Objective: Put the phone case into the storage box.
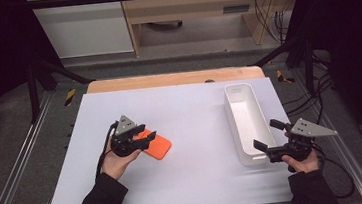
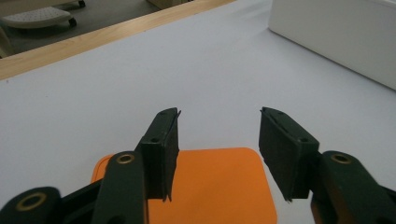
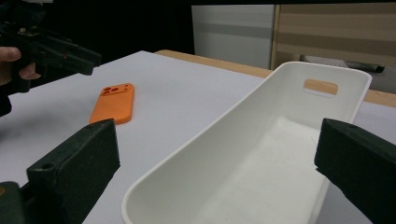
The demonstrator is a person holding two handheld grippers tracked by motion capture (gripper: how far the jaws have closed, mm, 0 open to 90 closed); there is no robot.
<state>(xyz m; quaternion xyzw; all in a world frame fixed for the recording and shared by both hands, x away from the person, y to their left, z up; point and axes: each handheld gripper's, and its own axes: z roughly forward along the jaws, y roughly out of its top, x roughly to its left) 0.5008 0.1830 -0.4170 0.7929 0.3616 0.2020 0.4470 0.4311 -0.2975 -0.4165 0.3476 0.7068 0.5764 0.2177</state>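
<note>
Orange phone case (image 3: 113,103) shows camera cutouts in right gripper view.

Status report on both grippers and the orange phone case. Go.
Left gripper open above orange phone case, not gripping. Right gripper open at near end of white bin. Nothing between case and bin.

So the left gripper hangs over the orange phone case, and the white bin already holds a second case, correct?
Not quite. The left gripper does hang over the orange phone case, jaws apart, but the white bin holds nothing: the right gripper view looks straight into it and its floor is bare.
</note>
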